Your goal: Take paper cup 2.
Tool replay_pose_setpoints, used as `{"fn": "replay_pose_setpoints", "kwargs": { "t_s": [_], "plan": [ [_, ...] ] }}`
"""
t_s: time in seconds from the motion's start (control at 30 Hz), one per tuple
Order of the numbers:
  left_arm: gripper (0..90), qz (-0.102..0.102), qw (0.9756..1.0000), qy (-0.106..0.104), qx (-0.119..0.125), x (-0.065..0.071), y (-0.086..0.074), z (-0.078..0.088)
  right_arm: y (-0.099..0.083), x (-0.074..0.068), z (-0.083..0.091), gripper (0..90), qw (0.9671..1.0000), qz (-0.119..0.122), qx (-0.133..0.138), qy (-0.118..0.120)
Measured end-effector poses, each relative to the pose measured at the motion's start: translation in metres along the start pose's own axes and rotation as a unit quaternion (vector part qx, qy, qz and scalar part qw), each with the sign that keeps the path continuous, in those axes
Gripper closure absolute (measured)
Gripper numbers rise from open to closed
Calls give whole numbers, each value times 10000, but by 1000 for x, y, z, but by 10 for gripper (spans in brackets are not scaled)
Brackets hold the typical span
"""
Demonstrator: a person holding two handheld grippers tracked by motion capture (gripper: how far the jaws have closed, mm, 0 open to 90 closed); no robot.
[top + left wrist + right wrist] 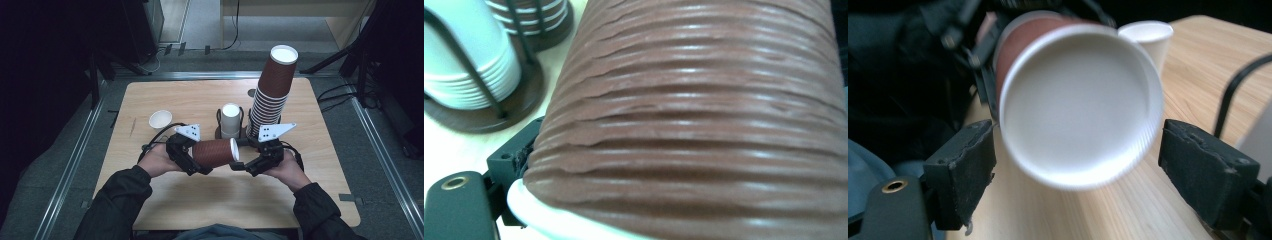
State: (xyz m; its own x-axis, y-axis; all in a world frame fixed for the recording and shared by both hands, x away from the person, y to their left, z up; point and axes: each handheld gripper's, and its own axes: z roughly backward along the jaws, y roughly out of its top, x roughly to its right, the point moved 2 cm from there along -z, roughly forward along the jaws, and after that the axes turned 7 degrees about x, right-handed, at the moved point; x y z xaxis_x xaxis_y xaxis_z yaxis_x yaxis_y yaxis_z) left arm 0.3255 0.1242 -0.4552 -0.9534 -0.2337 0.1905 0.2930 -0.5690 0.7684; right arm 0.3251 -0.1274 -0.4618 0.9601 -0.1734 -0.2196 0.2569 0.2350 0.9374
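Observation:
A brown ribbed paper cup (212,152) lies on its side above the table, and my left gripper (189,159) is shut on its body. In the left gripper view the cup's wall (694,115) fills most of the picture, with one black finger (506,161) against it at the lower left. The cup's white open mouth (1080,105) faces my right gripper (243,163). That gripper is open, with its pads (963,170) on either side of the rim. A gap shows at the right pad.
A dark wire holder (220,132) behind the grippers keeps a stack of white cups (230,120) and a tall leaning stack of brown cups (272,90). A single white cup (160,120) stands at the left. Bare wooden table (225,200) lies in front of the hands.

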Motion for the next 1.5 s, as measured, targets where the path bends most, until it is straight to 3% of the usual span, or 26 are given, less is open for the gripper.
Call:
{"fn": "replay_pose_setpoints", "kwargs": {
  "t_s": [0.07,0.2,0.3,0.5,0.73,1.03,1.2,1.5],
  "plan": [
    [88,-47,10000,17,-85,1,0,2,-3,1,0,155,9996,84,-241,-97],
    [88,-175,9986,150,-469,1,0,-2,-6,1,-1,155,9987,142,-469,-165],
    [88,-173,9977,220,-609,1,0,-5,-7,0,-2,156,9980,185,-573,-182],
    [88,-264,9927,405,-1105,-2,-4,-15,-11,0,-5,157,9966,256,-747,-226],
    [88,-334,9872,419,-1501,0,-5,-27,-14,-1,-12,158,9944,334,-979,-224],
    [87,-354,9823,320,-1811,2,-7,-40,-18,-3,-20,157,9918,378,-1208,-171],
    [86,-317,9825,177,-1829,4,-6,-44,-19,-4,-23,162,9912,388,-1259,-102],
    [85,-355,9815,123,-1877,7,-4,-47,-22,-7,-34,162,9880,494,-1462,35]
  ]
}}
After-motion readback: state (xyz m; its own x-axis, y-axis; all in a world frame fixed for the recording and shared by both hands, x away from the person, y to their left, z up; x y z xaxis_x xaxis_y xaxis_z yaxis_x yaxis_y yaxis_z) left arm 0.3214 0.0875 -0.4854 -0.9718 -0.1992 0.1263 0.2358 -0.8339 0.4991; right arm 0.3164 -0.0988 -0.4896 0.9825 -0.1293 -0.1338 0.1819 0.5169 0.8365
